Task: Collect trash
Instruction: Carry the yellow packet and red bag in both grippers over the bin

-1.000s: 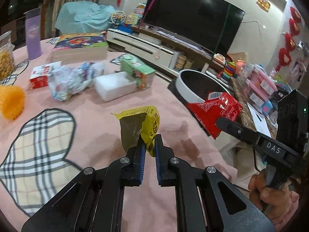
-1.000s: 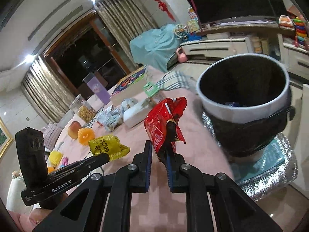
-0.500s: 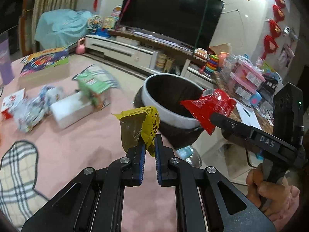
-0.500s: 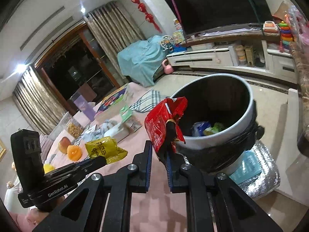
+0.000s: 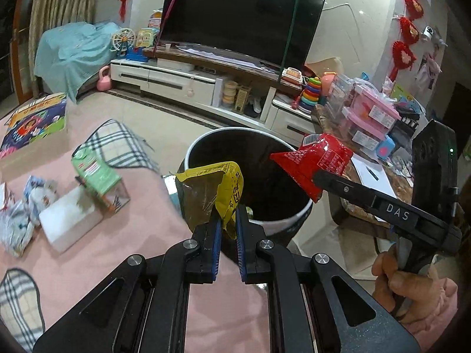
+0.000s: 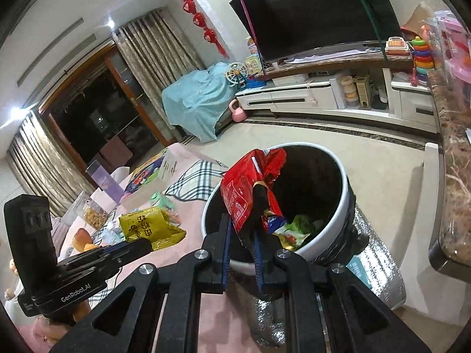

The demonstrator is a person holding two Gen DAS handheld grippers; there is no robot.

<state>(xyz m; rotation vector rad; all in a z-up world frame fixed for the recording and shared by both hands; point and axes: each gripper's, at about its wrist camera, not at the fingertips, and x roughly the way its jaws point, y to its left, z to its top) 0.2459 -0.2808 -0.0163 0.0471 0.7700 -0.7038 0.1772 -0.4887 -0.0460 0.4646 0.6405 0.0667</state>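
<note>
My left gripper (image 5: 226, 220) is shut on a yellow snack wrapper (image 5: 216, 186), held at the near rim of a white trash bin (image 5: 206, 139) with a black liner. My right gripper (image 6: 243, 229) is shut on a red snack wrapper (image 6: 244, 188), which hangs over the bin's (image 6: 343, 182) open mouth. Several wrappers lie at the bin's bottom. In the left wrist view the red wrapper (image 5: 315, 161) sits over the bin's right rim, at the tip of the right gripper (image 5: 318, 178). In the right wrist view the yellow wrapper (image 6: 150, 228) and left gripper (image 6: 147, 244) are at lower left.
On the pink tablecloth (image 5: 103, 253) lie a green carton (image 5: 98, 178), a white block (image 5: 70, 217) and crumpled wrappers (image 5: 17, 223). A puzzle box (image 5: 34, 120) sits further left. A marble counter (image 6: 454, 158) stands right of the bin; a TV stand (image 5: 188, 79) is behind.
Both grippers have swung from over the table toward the bin, still holding their wrappers. The red wrapper now hangs over the bin's opening and the yellow one reaches its rim.
</note>
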